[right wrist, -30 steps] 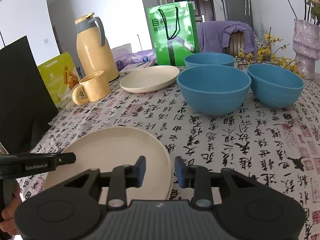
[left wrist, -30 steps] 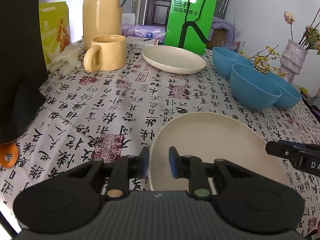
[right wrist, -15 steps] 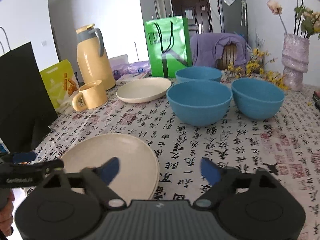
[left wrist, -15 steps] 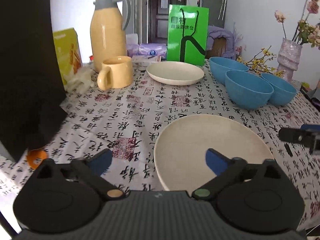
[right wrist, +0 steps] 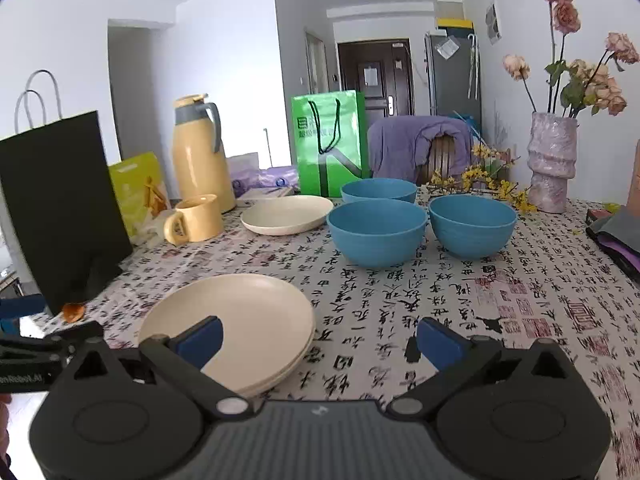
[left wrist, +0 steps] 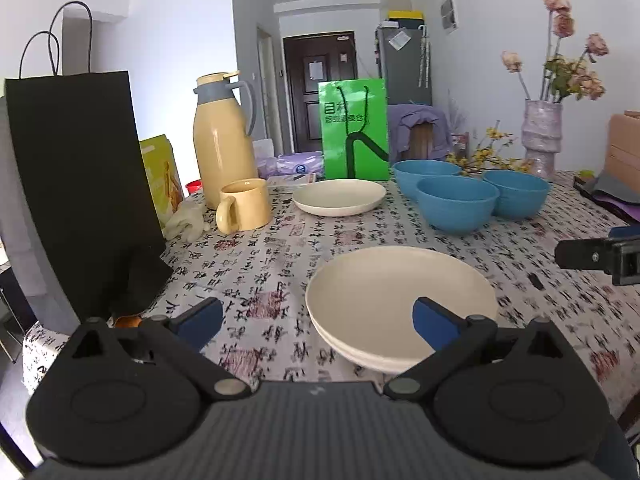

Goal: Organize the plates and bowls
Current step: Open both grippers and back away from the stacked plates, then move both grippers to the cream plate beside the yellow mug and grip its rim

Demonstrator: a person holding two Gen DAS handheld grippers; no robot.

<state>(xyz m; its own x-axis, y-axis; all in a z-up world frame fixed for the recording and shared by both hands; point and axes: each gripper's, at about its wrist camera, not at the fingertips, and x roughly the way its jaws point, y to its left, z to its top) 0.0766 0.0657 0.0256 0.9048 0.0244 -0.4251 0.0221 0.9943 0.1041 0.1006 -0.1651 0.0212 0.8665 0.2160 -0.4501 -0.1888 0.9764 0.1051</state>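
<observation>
Plates (right wrist: 240,312) sit stacked two deep near the table's (right wrist: 500,300) front edge, a third plate (right wrist: 286,213) lies far back beside three blue bowls (right wrist: 378,232), and both the left gripper (left wrist: 316,316) and right gripper (right wrist: 318,336) hang with fingers spread wide, holding nothing. Risk, judged from here: a careless reach for the far plate could knock the yellow mug (right wrist: 198,218) or nudge the stack off the edge

three plates (right wrist: 240,316) – three blue bowls (right wrist: 376,232)

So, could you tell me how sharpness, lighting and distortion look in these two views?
Left wrist: soft motion blur on the tablecloth at right, walls bowed by the fisheye, corners dark. Right wrist: sharper print near the blue bowls, tablecloth smeared at far left, even daylight, no harsh glare on the stacked plates.
</observation>
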